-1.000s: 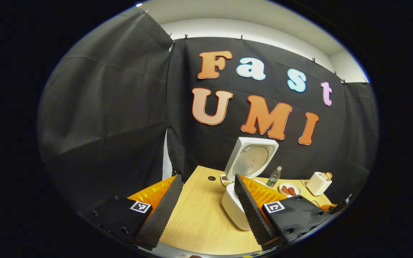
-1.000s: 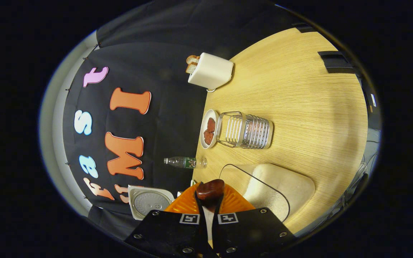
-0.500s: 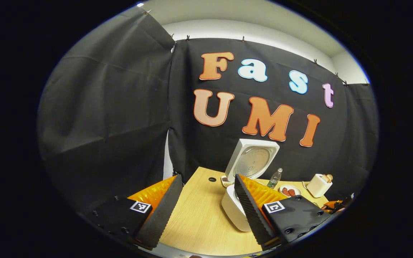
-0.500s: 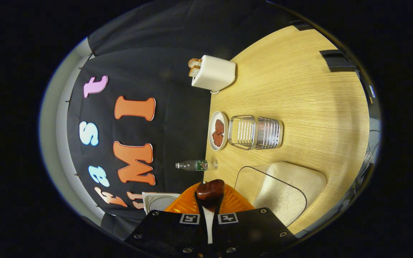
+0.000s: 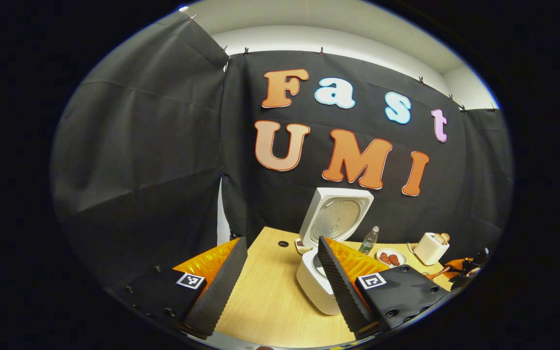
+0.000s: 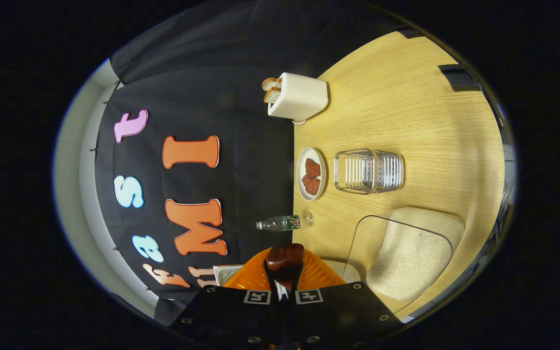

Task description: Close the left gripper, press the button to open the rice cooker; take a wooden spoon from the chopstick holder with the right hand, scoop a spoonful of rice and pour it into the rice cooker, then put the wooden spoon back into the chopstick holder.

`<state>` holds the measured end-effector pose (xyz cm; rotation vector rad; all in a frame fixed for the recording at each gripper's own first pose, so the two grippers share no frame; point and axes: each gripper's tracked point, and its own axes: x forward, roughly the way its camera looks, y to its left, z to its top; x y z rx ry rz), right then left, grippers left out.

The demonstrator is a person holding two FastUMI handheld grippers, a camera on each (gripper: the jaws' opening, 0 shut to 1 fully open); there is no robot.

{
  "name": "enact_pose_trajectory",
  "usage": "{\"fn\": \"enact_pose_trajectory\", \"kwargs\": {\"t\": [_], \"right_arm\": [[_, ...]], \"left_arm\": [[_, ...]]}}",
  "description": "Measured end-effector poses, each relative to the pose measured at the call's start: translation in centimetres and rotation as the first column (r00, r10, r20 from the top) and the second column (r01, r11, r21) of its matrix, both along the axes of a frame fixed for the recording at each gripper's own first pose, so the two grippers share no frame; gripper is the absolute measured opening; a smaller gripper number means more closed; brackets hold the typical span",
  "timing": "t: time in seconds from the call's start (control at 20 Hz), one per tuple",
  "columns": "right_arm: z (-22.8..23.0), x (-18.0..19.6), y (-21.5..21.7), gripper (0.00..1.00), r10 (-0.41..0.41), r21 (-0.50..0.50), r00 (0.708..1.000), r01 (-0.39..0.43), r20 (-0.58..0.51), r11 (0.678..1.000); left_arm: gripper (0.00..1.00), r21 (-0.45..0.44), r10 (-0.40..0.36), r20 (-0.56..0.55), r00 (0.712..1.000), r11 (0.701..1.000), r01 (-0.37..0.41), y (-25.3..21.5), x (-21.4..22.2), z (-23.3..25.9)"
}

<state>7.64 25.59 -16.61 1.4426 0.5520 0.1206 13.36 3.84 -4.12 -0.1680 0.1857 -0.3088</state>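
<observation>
Farther: one chopstick holder point(image 6: 369, 171), empty.

No readable writing stands on any of the things here. The water bottle point(image 6: 280, 223), lying far back on the surface point(image 6: 406, 107), carries a green label too small to read. Each hand-held gripper bears square black-and-white coded markers rather than words: the left hand-held gripper point(image 5: 280, 272) has one on each finger mount, and the right hand-held gripper point(image 6: 284, 277) has a pair side by side just behind its fingers.
</observation>
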Motion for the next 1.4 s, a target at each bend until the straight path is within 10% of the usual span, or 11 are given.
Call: {"fn": "enact_pose_trajectory", "kwargs": {"t": [0.95,1.4], "right_arm": [[9.2,6.9,14.8,0.04,0.137,-0.004,0.986,-0.137,0.093,0.991],[10.6,8.9,21.2,0.04,0.181,-0.188,0.968,-0.148,0.176,0.971]], "left_arm": [[0.97,0.021,-0.020,0.005,1.000,1.000,0.020,1.4,2.3,-0.1],[0.99,0.041,-0.043,0.019,0.999,0.998,0.042,1.7,2.9,-0.4]]}}
